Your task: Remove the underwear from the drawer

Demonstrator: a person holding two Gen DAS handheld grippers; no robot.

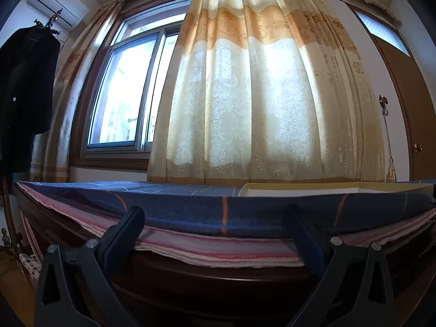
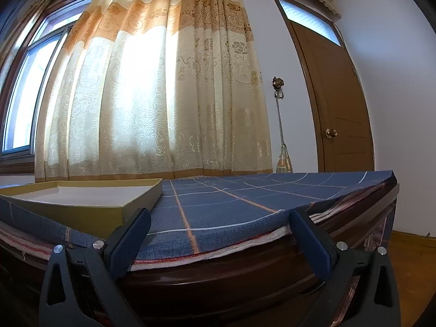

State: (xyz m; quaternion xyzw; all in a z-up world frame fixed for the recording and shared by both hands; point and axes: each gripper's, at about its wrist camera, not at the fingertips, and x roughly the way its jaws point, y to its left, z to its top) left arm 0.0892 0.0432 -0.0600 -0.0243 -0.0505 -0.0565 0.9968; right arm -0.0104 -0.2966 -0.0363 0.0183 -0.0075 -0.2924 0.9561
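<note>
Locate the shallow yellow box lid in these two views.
The yellow box lid lies on the blue checked bedspread, left in the right wrist view, far right in the left wrist view, before the curtain.

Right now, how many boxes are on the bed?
1. A shallow yellow box lies open on the blue checked bedspread, left of the right gripper. Its inside looks bare, though its near wall hides part of it.

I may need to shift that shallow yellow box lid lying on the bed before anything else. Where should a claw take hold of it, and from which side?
Grip the yellow box lid by its near upright wall, at the corner nearest the right claw, coming in low from the foot of the bed. The thin rim, with the hollow open upward, lets one finger slip inside and one outside. Both claws are open and empty.
</note>
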